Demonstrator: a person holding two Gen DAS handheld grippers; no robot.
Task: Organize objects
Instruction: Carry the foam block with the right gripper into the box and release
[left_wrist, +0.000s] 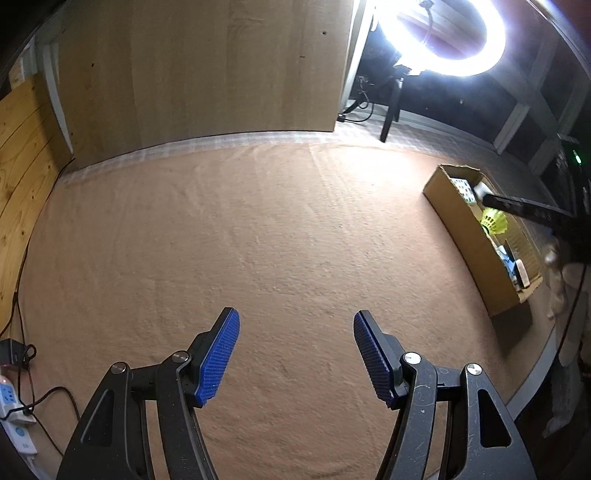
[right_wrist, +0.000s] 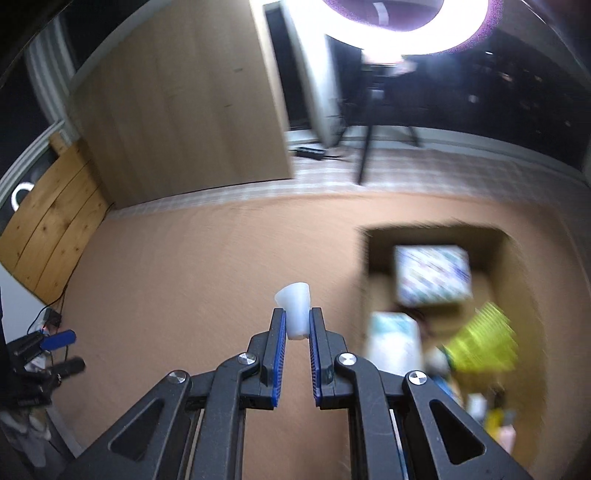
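My right gripper (right_wrist: 297, 314) is shut on a small white plastic cup (right_wrist: 295, 308), held above the orange cloth just left of an open cardboard box (right_wrist: 436, 236). The box holds a patterned card (right_wrist: 432, 275), a yellow shuttlecock (right_wrist: 484, 343) and several other small items, all blurred. In the left wrist view the box (left_wrist: 465, 229) sits at the right, with the right gripper (left_wrist: 484, 194) and the cup (left_wrist: 481, 189) over it beside the shuttlecock (left_wrist: 494, 220). My left gripper (left_wrist: 295, 332) is open and empty over bare cloth.
A wooden panel (left_wrist: 207, 70) stands behind the orange cloth (left_wrist: 258, 240). A ring light (left_wrist: 443, 33) on a tripod shines at the back right. A power strip and cables (left_wrist: 14, 410) lie at the left edge. My left gripper shows at far left (right_wrist: 55, 341).
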